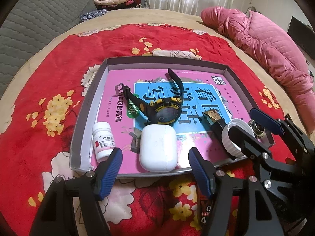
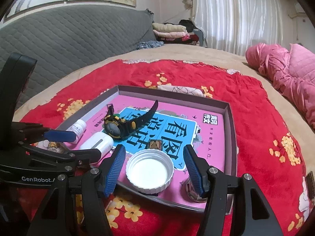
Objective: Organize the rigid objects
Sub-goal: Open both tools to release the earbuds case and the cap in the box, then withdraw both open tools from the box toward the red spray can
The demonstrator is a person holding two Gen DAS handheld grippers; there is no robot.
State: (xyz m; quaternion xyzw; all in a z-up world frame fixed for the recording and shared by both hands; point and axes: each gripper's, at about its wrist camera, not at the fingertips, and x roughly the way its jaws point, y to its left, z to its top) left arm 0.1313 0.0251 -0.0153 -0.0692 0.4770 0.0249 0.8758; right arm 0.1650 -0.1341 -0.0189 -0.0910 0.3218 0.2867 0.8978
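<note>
Left wrist view: tray (image 1: 92,106) with watch (image 1: 164,111), earbud case (image 1: 158,147), pill bottle (image 1: 103,140), cap (image 1: 235,137).

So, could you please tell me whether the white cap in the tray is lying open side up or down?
Open side up: the cap shows its hollow white inside and ribbed rim, resting in the tray.

Soft daylight through the curtains (image 2: 236,15); sharp centre, fisheye-bent, vignetted edges.

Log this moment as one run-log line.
stage: placing in tray | left gripper: open, straddling earbud case | right gripper: open, around white cap | also in tray: watch, pill bottle
</note>
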